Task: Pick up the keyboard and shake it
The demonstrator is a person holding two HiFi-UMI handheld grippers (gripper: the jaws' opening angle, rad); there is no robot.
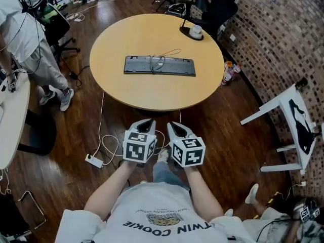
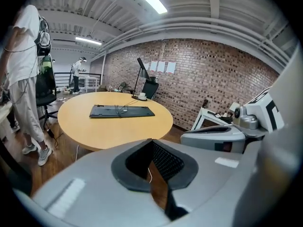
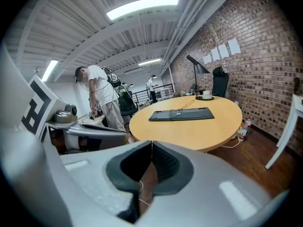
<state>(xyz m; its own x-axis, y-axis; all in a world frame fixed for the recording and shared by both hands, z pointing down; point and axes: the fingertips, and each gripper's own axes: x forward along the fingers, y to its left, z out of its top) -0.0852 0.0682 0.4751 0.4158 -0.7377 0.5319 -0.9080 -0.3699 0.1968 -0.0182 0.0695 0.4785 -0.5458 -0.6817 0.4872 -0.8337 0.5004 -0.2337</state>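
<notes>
1. A flat dark grey keyboard (image 1: 159, 66) lies on a round light-wood table (image 1: 152, 97), about mid-table and a little toward the far side. Its long edge runs left to right.
2. A thin dark cable (image 1: 158, 62) is looped loosely on top of the keyboard.
3. The grey left gripper (image 1: 146, 124) is held low in front of the wearer's body, short of the table's near edge. Its two dark-padded jaws are pressed together with nothing between them.
4. The grey right gripper (image 1: 175, 127) sits just beside the left one at the same height. Its jaws are likewise closed flat against each other and empty.
5. Both grippers point toward the table, and both are well apart from the keyboard.
6. A black desk lamp (image 3: 197, 66) stands at the table's far right edge.
7. A bystander in pale clothes (image 1: 28, 39) stands left of the table, bent over a white desk.
8. A white power strip (image 1: 94, 160) with trailing white leads lies on the dark wooden floor (image 1: 228, 135), near the table's near-left side.
</notes>
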